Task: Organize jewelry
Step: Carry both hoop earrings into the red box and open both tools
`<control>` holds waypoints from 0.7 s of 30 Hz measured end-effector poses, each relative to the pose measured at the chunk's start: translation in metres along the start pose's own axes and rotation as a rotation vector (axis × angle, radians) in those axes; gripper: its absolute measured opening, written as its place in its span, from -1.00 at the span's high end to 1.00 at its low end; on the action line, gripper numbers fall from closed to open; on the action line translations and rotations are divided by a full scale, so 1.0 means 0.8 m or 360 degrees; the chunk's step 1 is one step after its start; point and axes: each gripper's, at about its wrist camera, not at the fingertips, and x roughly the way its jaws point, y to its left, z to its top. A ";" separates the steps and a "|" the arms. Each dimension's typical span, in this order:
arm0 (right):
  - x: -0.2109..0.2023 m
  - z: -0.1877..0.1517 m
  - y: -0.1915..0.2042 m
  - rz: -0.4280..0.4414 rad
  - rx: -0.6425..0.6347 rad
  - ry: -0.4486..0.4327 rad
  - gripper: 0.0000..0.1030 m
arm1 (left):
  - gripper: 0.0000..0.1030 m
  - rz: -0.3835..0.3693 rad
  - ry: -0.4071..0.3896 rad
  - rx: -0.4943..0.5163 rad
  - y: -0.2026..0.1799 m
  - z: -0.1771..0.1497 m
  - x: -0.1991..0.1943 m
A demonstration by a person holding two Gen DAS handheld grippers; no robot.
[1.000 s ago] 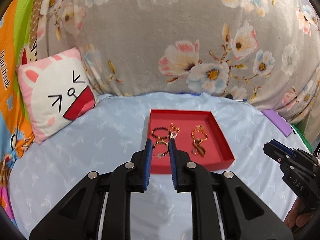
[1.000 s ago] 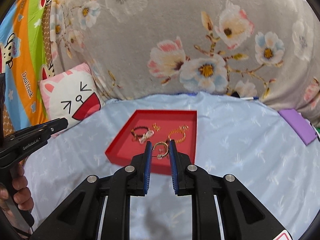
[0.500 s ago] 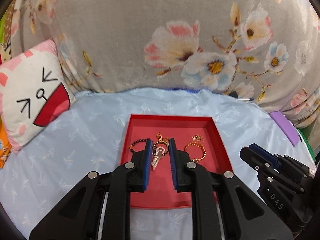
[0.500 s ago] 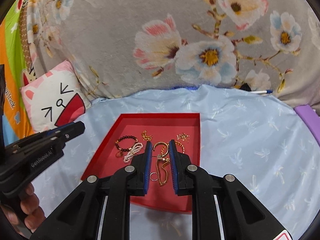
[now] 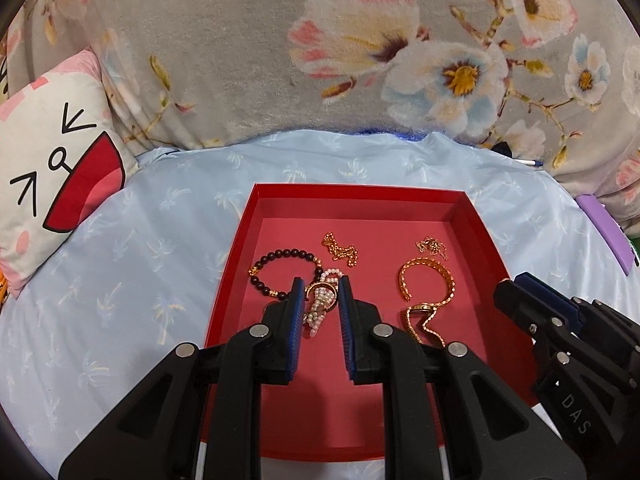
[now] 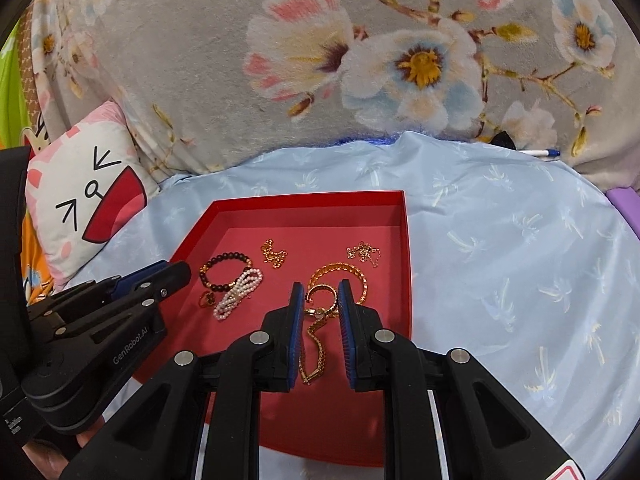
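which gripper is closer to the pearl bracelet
Left. The left gripper frames the pearl bracelet between its open fingers; the right gripper sits further right, over the gold chain.

Soft, even room light from above, fairly bright. A faint shadow pools on the near floor of the red tray [image 5: 360,420]. Both views stay sharp, though the fisheye bends the edges and blackens the corners.
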 end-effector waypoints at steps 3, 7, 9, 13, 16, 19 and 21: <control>0.008 0.000 -0.002 -0.0013 -0.0003 0.0011 0.68 | 0.69 0.0006 0.0005 -0.0024 0.003 -0.001 0.009; 0.014 0.000 -0.007 -0.0063 -0.0030 0.0008 0.68 | 0.69 0.0003 0.0006 -0.0039 0.006 -0.003 0.018; 0.017 -0.002 -0.010 -0.0064 -0.0027 0.0020 0.68 | 0.69 0.0005 0.0011 -0.0025 0.006 -0.005 0.021; 0.022 -0.004 -0.014 -0.0069 -0.0038 0.0038 0.68 | 0.68 -0.0005 0.0023 -0.0031 0.009 -0.005 0.024; 0.023 -0.006 -0.013 -0.0065 -0.0043 0.0043 0.68 | 0.69 -0.0004 0.0022 -0.0040 0.011 -0.005 0.024; 0.025 -0.007 -0.012 -0.0061 -0.0048 0.0049 0.68 | 0.69 -0.0007 0.0025 -0.0044 0.012 -0.006 0.025; 0.025 -0.008 -0.012 -0.0060 -0.0050 0.0051 0.68 | 0.68 -0.0011 0.0024 -0.0043 0.012 -0.006 0.025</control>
